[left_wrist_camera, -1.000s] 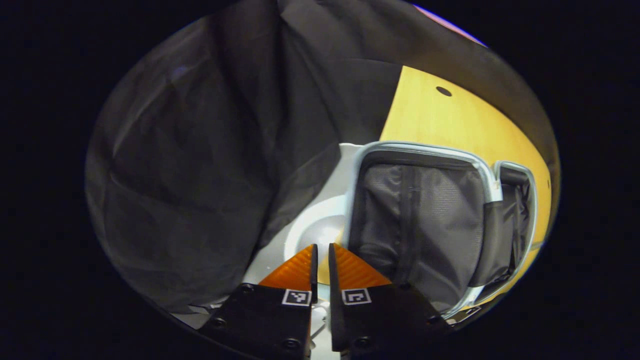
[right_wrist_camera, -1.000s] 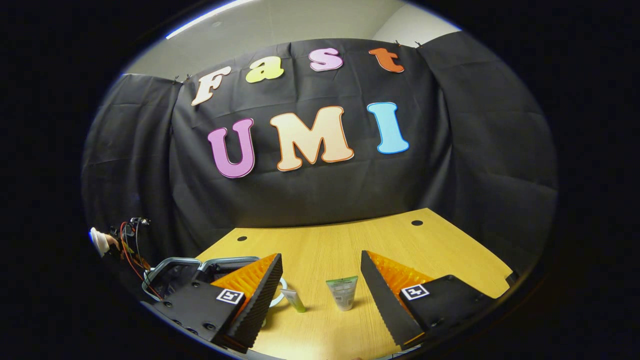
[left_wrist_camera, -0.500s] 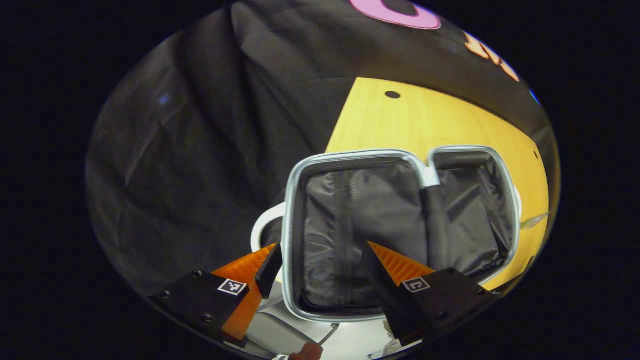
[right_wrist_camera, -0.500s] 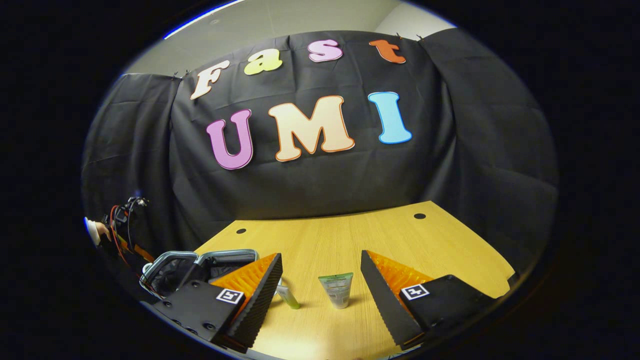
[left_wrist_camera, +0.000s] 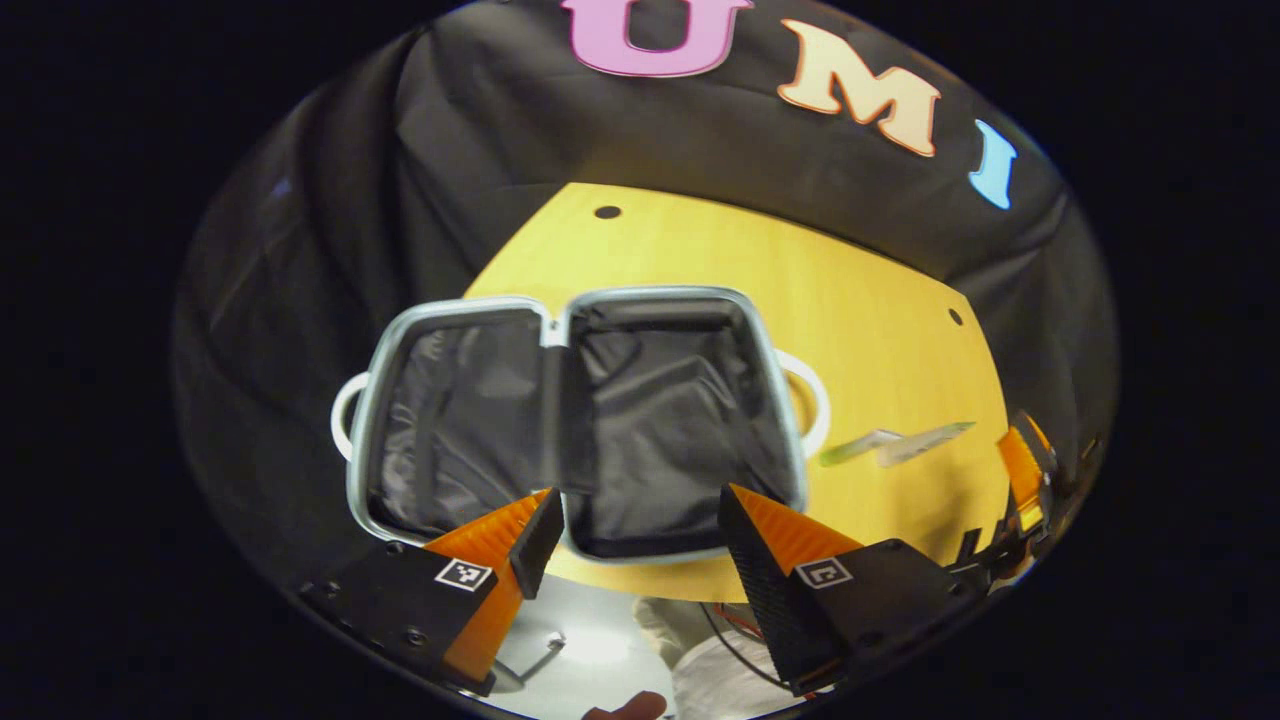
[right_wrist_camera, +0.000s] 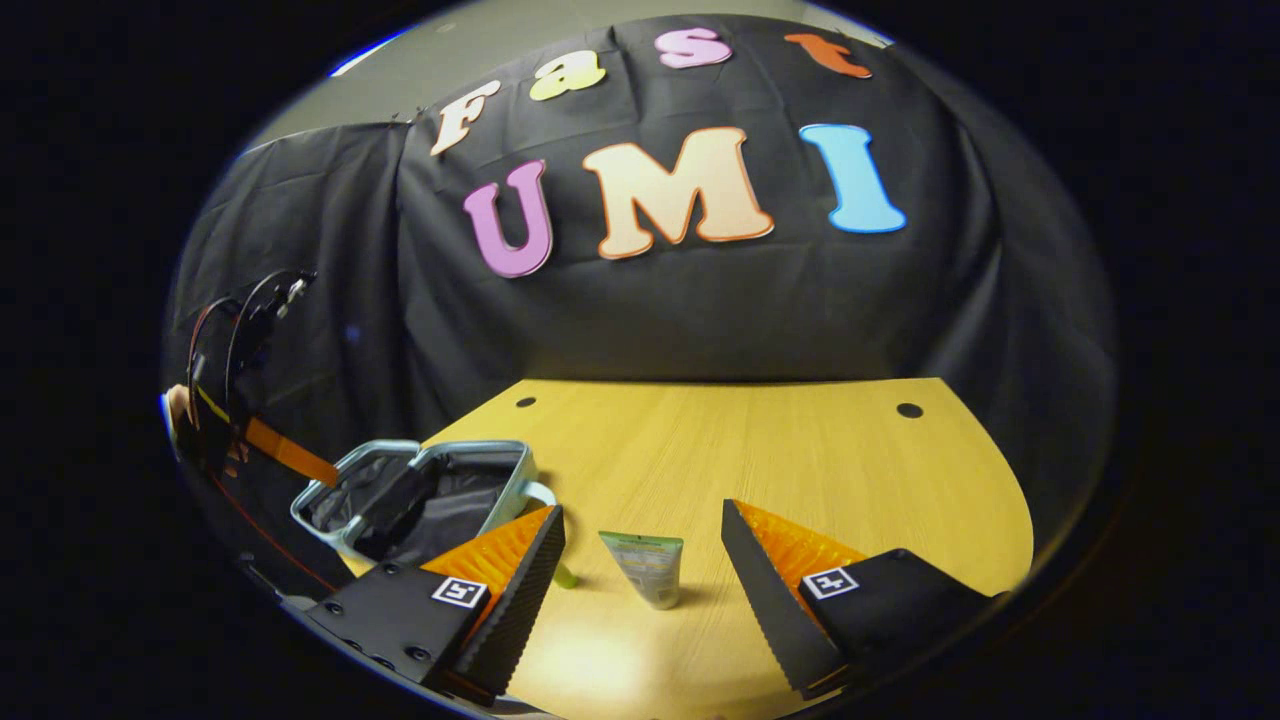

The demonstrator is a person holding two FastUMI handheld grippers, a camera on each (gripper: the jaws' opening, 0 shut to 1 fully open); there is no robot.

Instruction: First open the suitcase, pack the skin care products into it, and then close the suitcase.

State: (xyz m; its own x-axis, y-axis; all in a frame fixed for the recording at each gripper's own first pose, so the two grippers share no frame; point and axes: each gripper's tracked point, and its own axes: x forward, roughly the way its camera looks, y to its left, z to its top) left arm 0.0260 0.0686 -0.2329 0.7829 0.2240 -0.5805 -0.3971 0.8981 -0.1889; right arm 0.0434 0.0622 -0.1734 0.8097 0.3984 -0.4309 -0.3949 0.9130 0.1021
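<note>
The left gripper (left_wrist_camera: 635, 520), pinched together a second ago, now stands spread wide and has drawn back above the suitcase (left_wrist_camera: 575, 430). That suitcase now lies fully open flat, and the right gripper (right_wrist_camera: 640, 545) has edged nearer the tube (right_wrist_camera: 645, 565).

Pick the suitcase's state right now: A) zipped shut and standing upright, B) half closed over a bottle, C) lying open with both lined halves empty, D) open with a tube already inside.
C: in the left gripper view the suitcase lies spread open on the table, both lined halves bare.
</note>
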